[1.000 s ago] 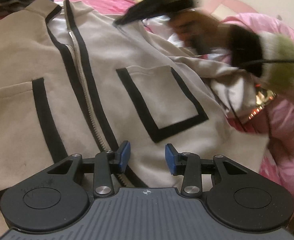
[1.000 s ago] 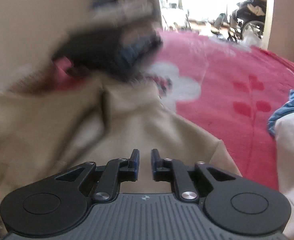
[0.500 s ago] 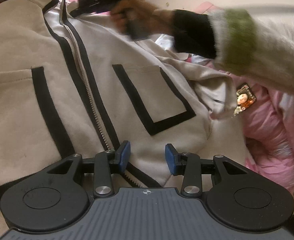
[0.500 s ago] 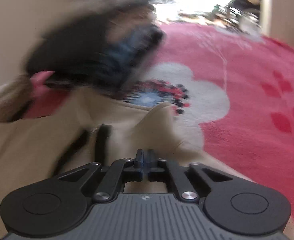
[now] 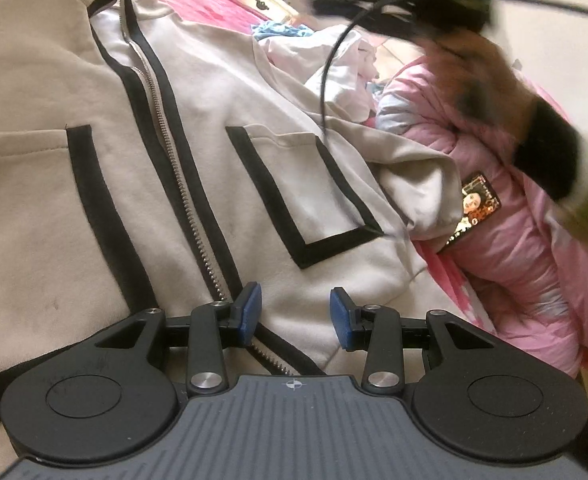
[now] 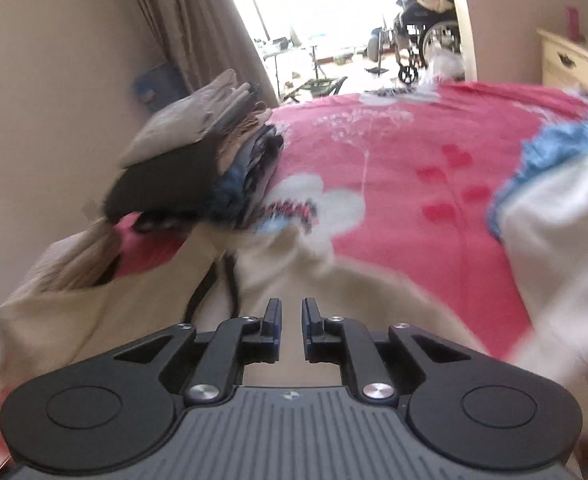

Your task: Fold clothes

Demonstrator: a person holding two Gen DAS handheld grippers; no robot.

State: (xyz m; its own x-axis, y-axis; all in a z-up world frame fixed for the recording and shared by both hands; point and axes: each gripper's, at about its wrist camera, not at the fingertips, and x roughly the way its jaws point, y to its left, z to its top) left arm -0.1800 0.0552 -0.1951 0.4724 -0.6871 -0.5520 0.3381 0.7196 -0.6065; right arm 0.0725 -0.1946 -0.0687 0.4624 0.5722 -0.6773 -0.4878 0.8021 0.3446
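Note:
A beige zip jacket (image 5: pixel 198 128) with black trim lies front up on the bed, its zipper (image 5: pixel 182 192) running up the middle and a black-edged pocket (image 5: pixel 306 192) to the right. My left gripper (image 5: pixel 296 312) hovers open over the hem beside the zipper, nothing between its blue pads. My right gripper (image 6: pixel 291 320) is above the jacket's collar end (image 6: pixel 134 312); its jaws are opening with a narrow gap and nothing between them. In the left wrist view the right gripper (image 5: pixel 414 0) and the hand holding it are a raised blur at the upper right.
A stack of folded clothes (image 6: pixel 198 160) sits at the left on the red flowered blanket (image 6: pixel 414 168). A blue cloth (image 6: pixel 554 148) and a white garment (image 6: pixel 566 240) lie at the right. A pink padded coat (image 5: pixel 514 248) lies beside the jacket. A cream dresser (image 6: pixel 570 60) stands behind.
The right gripper went to the jacket's collar, shut, then lifted up and away to the right with a gap between its jaws. The left gripper stayed over the hem.

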